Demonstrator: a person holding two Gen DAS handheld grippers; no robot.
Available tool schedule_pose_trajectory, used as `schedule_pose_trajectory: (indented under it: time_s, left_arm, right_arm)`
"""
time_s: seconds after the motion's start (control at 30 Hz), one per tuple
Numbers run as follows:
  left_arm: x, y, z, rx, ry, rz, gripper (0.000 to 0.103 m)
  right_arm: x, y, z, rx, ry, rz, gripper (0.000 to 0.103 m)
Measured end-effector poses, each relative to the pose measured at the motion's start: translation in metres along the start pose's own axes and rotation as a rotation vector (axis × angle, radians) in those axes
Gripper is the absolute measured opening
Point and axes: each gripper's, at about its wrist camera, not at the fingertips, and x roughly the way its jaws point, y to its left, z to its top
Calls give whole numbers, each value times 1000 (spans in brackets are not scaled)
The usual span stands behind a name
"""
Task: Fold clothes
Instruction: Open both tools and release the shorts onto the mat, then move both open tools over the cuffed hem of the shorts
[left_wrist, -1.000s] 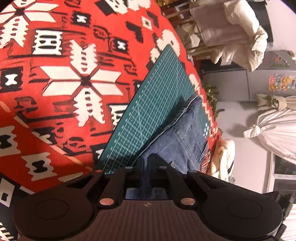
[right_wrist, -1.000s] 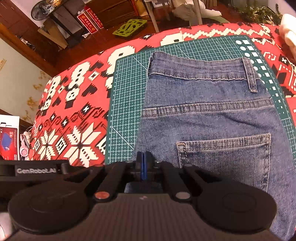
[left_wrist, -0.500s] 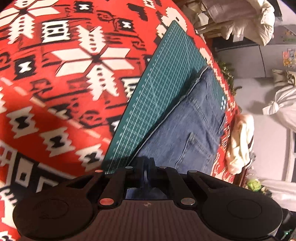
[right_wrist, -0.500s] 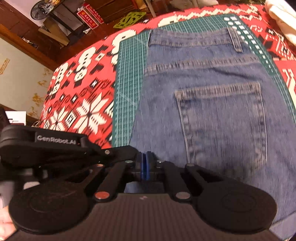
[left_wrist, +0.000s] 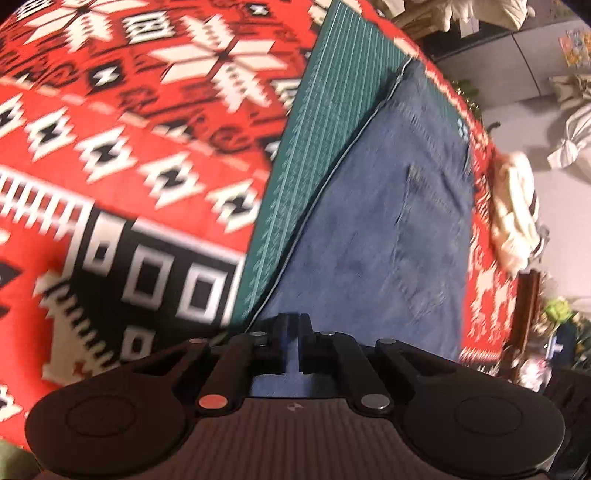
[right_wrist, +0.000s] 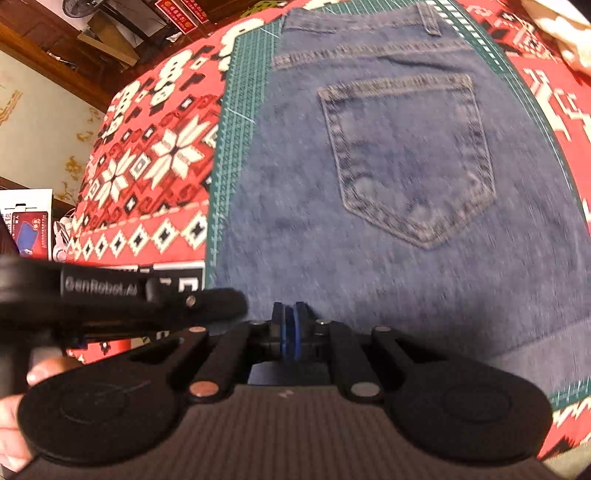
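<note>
Gripping the jeans (right_wrist: 388, 229) near edge, your left gripper (left_wrist: 291, 323) and right gripper (right_wrist: 290, 314) both have jaws closed on denim over the mat (left_wrist: 317, 140).

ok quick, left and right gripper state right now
Left gripper: shut on the jeans, denim pinched between its fingers.
Right gripper: closed at the jeans' near edge; cannot tell whether denim is pinched.

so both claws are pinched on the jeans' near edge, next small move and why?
Probably carry both claws forward toward the waistband. The left claw and right claw look shut on the jeans, whose pocket side lies flat on the green mat.
</note>
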Motion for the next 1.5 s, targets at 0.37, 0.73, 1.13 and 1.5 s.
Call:
schedule_pose_trajectory:
  time_s: [0.37,0.73,1.13,1.5]
  left_arm:
    - [-17,2,-45,111,-42,9,12]
    - [-36,-15,-82,203,-163,-20,56]
    - [-29,-48,-101,366,-231,59,59]
    - [-1,-76,-112,497,-318,313,59]
  right_arm:
    - [-57,-16,-10,-80,-92,-68,26]
    - [-109,-64,-33,-160,-117,-178,85]
    - [-87,-80,-38,-78,-107,-213,102]
    - [-108,-90,-34,14,-235,-182,102]
